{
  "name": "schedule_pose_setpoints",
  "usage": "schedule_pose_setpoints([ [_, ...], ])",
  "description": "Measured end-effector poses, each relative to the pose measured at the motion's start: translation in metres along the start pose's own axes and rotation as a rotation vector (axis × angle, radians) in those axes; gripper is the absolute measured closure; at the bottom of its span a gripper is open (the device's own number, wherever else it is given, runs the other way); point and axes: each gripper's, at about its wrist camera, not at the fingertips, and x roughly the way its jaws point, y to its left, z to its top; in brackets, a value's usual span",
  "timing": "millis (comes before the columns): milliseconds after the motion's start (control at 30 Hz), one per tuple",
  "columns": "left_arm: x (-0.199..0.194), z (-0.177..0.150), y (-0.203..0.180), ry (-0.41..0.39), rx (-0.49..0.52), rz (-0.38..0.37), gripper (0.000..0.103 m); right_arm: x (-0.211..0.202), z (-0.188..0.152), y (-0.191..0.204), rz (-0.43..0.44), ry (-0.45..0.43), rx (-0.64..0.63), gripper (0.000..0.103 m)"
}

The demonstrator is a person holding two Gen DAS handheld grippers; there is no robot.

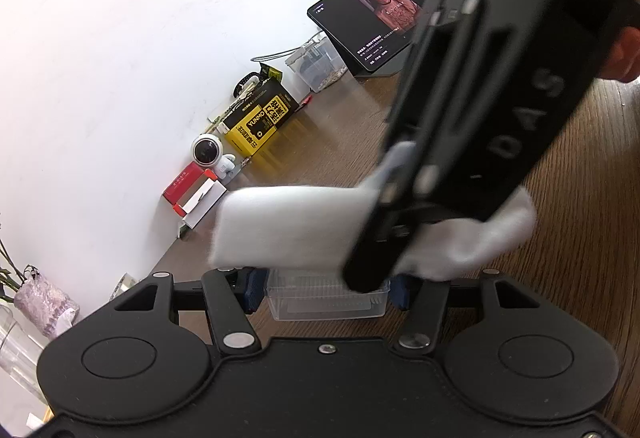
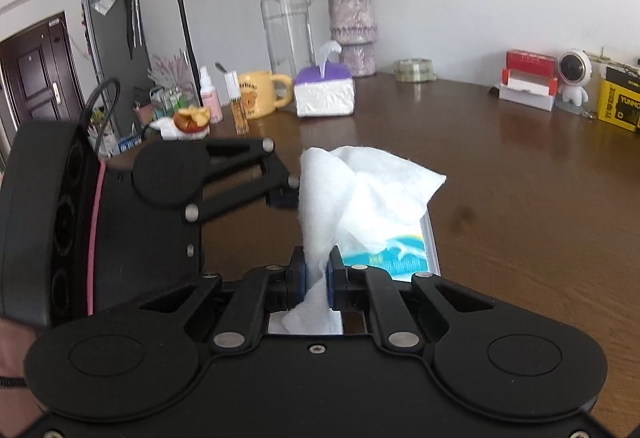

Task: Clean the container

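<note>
Left tool [image 1: 326,292]: closed on a small clear plastic container [image 1: 328,298], its blue pads [image 1: 252,292] pressed against the two short sides. The container sits low over the brown wooden surface [image 1: 340,126], open side up.

Right tool [image 2: 316,278]: closed almost fully, pinching a white tissue [image 2: 360,190] between its blue pads [image 2: 332,278]. The tissue bunches at the grip and fans out above and ahead of it. In the left wrist view the right tool [image 1: 366,280] comes in from the upper right, its tip at the container's rim, the tissue [image 1: 288,226] draped over the container's opening.

Beneath the tissue in the right wrist view lies something flat with blue print; what it is cannot be told.

Along the wall: a tissue box [image 2: 324,92], a yellow mug [image 2: 260,92], a tablet [image 1: 368,22].
</note>
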Motion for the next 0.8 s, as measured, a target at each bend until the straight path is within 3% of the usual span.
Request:
schedule_pose_setpoints([
  [267,0.023,0.005,0.004,-0.001,0.004,-0.001,0.046,0.001,0.005,0.000,0.006,-0.011,-0.019,0.093],
  [467,0.013,0.004,-0.001,0.000,0.000,-0.004,0.046,0.006,0.017,-0.001,0.006,-0.047,-0.020,0.093],
  [800,0.023,0.001,0.015,-0.001,-0.002,-0.007,0.046,0.000,0.002,-0.001,-0.003,0.009,-0.031,0.093],
])
